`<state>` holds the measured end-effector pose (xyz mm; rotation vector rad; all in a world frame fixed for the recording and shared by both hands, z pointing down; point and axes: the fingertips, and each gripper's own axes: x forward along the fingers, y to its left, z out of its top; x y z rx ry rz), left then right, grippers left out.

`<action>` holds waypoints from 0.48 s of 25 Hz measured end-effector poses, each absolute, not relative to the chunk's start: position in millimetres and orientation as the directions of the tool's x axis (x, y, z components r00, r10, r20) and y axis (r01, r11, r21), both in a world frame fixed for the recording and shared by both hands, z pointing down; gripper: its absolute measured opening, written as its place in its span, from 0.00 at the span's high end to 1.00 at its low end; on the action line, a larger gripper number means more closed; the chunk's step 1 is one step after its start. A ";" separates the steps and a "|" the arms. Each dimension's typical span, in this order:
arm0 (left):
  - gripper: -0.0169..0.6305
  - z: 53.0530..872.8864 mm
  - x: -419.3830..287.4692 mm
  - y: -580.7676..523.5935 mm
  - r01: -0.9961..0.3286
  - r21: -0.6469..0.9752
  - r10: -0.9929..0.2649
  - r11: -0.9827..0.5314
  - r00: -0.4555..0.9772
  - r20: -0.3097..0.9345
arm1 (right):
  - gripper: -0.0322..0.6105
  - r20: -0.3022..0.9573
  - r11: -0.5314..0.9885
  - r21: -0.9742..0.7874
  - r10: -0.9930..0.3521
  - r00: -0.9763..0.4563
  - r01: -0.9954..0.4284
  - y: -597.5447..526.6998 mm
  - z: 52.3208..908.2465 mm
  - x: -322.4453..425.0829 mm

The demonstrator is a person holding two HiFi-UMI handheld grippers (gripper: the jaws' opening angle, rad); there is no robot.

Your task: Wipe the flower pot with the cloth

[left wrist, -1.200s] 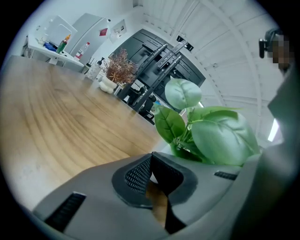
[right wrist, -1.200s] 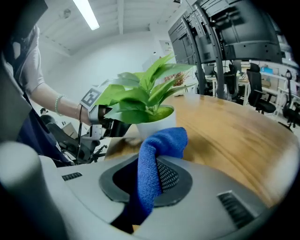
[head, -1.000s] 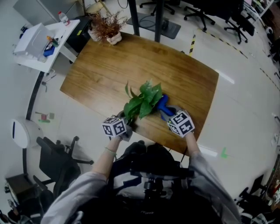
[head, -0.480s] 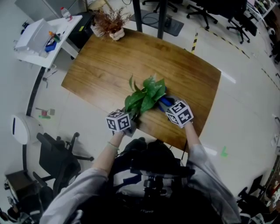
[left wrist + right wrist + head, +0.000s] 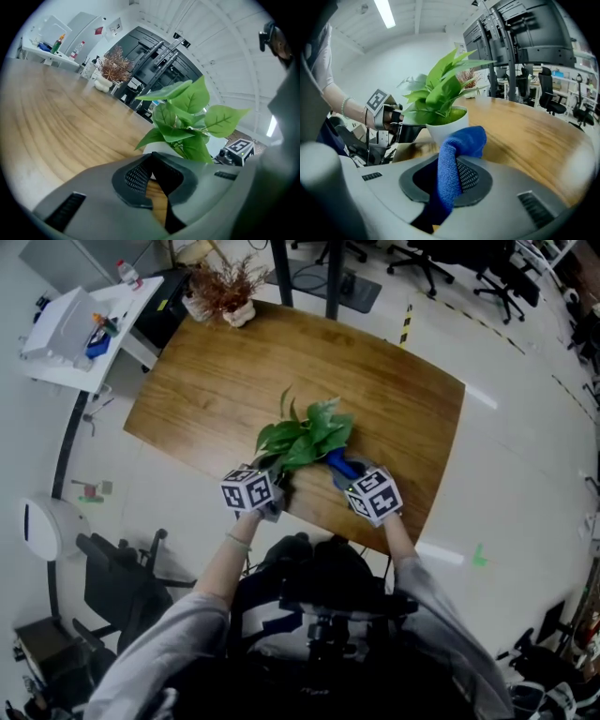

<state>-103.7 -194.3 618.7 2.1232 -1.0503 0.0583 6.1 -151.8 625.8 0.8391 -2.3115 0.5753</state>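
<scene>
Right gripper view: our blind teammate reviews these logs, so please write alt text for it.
The right gripper clamps a blue cloth just in front of a white flower pot holding a green leafy plant on a wooden table. The left gripper reaches the pot's far side.

Stock as I count it from my station:
- brown wooden table (image 5: 375, 399): 1
- white round flower pot (image 5: 447, 125): 1, holding 1 green leafy plant (image 5: 300, 439)
- blue fabric cloth (image 5: 465, 140): 1
- grey two-jaw grippers: 2, the left gripper (image 5: 151, 157) and the right gripper (image 5: 453, 161)
- small pale pot of dried brown twigs (image 5: 225, 292): 1
- white side table (image 5: 131, 306): 1
</scene>
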 end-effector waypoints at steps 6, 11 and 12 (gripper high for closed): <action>0.96 614.3 -113.0 -178.4 -0.734 0.530 -0.667 -0.425 0.650 0.365 | 0.86 0.613 0.566 -0.254 -0.533 -0.583 -0.784 -141.8 611.0 24.4; 0.96 592.4 -112.5 -167.7 -0.742 0.433 -0.670 -0.513 0.661 0.339 | 0.86 0.581 0.484 -0.275 -0.605 -0.545 -0.831 -129.8 595.3 28.5; 0.96 587.1 -113.4 -166.1 -0.740 0.423 -0.673 -0.523 0.663 0.327 | 0.86 0.573 0.470 -0.280 -0.618 -0.539 -0.837 -127.2 591.6 27.0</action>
